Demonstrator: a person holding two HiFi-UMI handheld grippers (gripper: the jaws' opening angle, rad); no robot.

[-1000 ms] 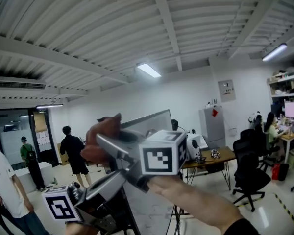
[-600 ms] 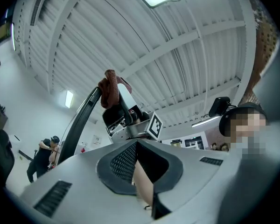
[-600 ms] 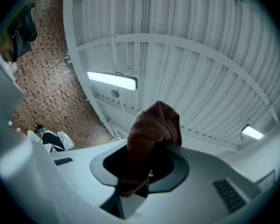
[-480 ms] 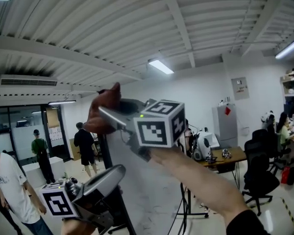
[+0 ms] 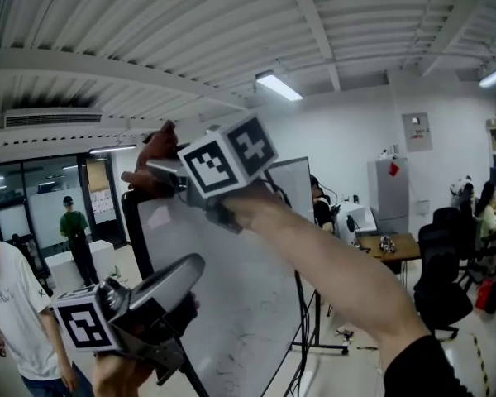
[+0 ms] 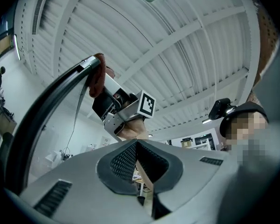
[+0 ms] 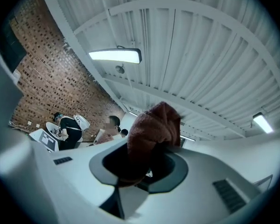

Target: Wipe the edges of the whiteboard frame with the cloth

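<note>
The whiteboard (image 5: pixel 231 288) stands tilted in a black frame (image 5: pixel 132 222). My right gripper (image 5: pixel 161 168) is shut on a reddish-brown cloth (image 5: pixel 153 157), and the cloth presses on the frame's top left corner. In the right gripper view the cloth (image 7: pixel 154 129) bulges up from between the jaws of the right gripper (image 7: pixel 144 164). The left gripper view shows the frame (image 6: pixel 42 106) curving up to the cloth (image 6: pixel 97 76). My left gripper (image 5: pixel 186 267) is lower, in front of the board's left side, shut with nothing held. Its ribbed pads (image 6: pixel 123 160) meet at the tip.
A person in a white shirt (image 5: pixel 12 304) stands at the lower left and another in green (image 5: pixel 73 230) stands further back. A desk (image 5: pixel 393 245), black office chairs (image 5: pixel 446 263) and a grey cabinet (image 5: pixel 388 193) are on the right. The ribbed ceiling carries a light (image 5: pixel 279 85).
My right gripper has slid the cloth left and up along the top edge to the frame's top left corner. The left gripper has stayed low at the left.
</note>
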